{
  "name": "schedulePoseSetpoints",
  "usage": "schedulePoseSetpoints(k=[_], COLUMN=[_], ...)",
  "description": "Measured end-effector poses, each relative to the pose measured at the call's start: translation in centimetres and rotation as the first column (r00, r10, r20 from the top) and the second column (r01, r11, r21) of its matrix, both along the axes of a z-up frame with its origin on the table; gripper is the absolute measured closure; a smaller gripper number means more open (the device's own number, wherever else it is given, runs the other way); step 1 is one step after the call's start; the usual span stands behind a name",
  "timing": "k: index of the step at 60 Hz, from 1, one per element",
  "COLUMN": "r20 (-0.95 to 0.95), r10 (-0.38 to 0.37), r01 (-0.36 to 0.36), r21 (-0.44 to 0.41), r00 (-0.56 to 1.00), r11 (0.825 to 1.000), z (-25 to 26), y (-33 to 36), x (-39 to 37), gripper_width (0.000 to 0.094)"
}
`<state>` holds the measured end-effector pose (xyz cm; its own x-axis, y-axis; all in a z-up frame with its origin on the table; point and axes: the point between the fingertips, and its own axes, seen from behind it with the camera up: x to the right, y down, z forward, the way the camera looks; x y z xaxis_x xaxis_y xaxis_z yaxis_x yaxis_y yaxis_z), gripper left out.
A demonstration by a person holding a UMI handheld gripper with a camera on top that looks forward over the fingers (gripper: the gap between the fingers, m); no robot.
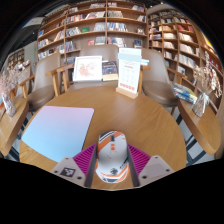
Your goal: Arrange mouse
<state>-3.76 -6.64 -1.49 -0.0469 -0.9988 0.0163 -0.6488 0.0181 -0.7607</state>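
Your claw [112, 168] grasps the white-and-orange mouse [112, 155] above the desk [150, 120], ready for the mouse pad [57, 132] alongside.

Bare tabletop [150, 120] ahead, mousepad [55, 132] left (flat), signs [128, 75] beyond

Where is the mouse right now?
In the gripper view, the mouse sits between the gripper fingers' pink pads, low over the round wooden table. The pale mouse pad lies just to its left.
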Motion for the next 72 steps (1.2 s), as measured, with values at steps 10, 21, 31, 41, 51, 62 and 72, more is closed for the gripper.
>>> schedulePoseSetpoints(k=[10,21,31,41,51,62,72], r20=[-0.005,0.073,0.084,0.009,-0.036,-0.033,0.006], r10=[0.009,0.087,0.158,0.22,0.196,0.171,0.141], r01=[-0.009,-0.09,-0.166,-0.22,-0.194,-0.17,-0.142], r21=[-0.025,0.039,0.092,0.088,0.047,0.035,0.032], r00=[1.0,0.994,0.984,0.975,0.98,0.985,0.99], r11=[1.0,0.995,0.982,0.972,0.98,0.985,0.989], z=[1.3,7.4,8.8,4.5,0.7,0.6,4.0], y=[-0.2,5.2,13.0,18.9,19.7,19.4,18.1], x=[-0.2,2.0,6.0,8.0,8.1,7.8,5.0], gripper_width=[0.049,0.0492,0.0493,0.0493,0.0492,0.0258,0.008])
